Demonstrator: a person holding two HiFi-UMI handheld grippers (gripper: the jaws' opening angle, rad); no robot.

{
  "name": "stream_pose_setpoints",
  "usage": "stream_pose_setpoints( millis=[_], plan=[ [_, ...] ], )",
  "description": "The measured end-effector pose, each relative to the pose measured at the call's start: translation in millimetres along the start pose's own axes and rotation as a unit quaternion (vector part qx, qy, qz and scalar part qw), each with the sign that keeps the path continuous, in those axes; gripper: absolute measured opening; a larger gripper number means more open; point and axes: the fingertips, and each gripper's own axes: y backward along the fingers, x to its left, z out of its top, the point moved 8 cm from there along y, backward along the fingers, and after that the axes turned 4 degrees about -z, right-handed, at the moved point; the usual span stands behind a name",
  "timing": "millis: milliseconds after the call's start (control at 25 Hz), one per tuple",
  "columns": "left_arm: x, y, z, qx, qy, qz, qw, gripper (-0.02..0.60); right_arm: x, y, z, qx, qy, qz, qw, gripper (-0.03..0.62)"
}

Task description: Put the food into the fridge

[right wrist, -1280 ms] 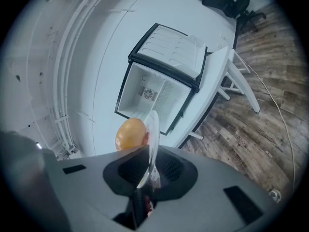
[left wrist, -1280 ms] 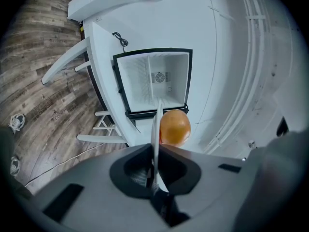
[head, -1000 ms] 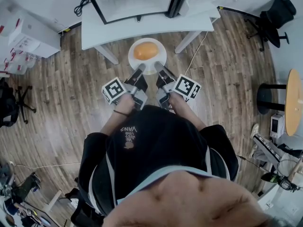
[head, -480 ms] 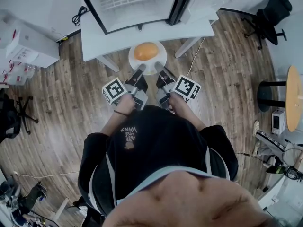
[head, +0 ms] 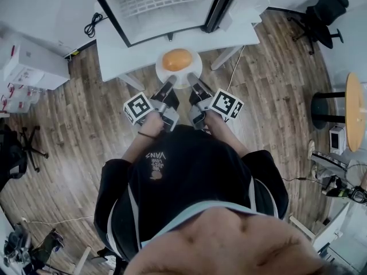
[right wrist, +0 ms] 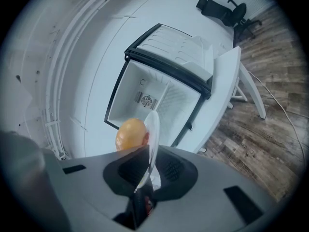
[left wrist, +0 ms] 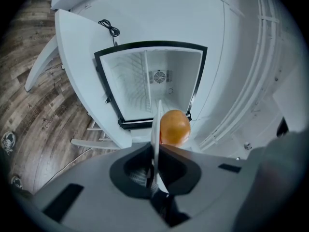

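Wood-plank flooring surrounds a white table (head: 114, 44) that carries a small fridge (head: 160, 4) with its door (head: 225, 2) swung fully aside, leaving the white interior clear for loading. Between the person and the table, a white plate (head: 159, 67) hangs level in the air above the floor, near the table's front edge, with the food, a round orange item (head: 176, 59), resting on it. The left gripper (head: 170, 83) and the right gripper (head: 191, 80) each clamp the near rim of the plate, side by side; neither touches the food. The left gripper view shows the plate (left wrist: 157, 124) edge-on and pinched between nearly closed jaws, with the food (left wrist: 175, 128) just beyond and the fridge (left wrist: 154, 81) opening straight ahead. The right gripper view shows the same arrangement: jaws closed on the thin rim (right wrist: 152, 134), the food (right wrist: 131, 133) to one side. The two-point rim grip probably serves to keep the plate flat so the round item does not roll off, and to keep the jaws off the food. Both grippers point toward the opening, which suggests the carry phase is under way; placement inside the fridge is not yet done. The main risk is tilting the plate while raising it over the table edge.
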Motion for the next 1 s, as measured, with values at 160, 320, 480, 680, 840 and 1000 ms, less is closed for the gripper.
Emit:
stream_pose_setpoints(
  millis=[160,320,480,680,840,1000],
  plan=[
    [1.7,-1.3,11.2,0.005,0.0,-0.01,0.9999,0.032,2.7,-9.9,-2.2,-0.006,-0.002,-0.002,1.0,0.038],
    [5.6,-0.7,25.0,0.012,-0.004,-0.005,0.9999,0.032,5.0,-21.7,-3.5,-0.012,0.002,-0.002,1.0,0.038],
    [9.4,-2.0,35.1,0.02,-0.001,-0.01,0.9998,0.032,5.7,-30.7,-6.3,-0.017,0.003,-0.005,1.0,0.038],
    [11.8,-9.5,42.9,0.026,0.008,-0.018,0.9995,0.032,5.5,-39.4,-2.0,-0.018,0.005,-0.013,1.0,0.038],
    [13.9,-18.5,52.5,0.025,0.013,-0.016,0.9995,0.032,4.6,-50.5,5.1,-0.02,0.004,-0.015,1.0,0.038],
    [16.5,-26.4,60.2,0.026,0.007,-0.003,0.9996,0.032,3.4,-58.4,14.0,-0.019,0.004,-0.014,1.0,0.038]
  ],
)
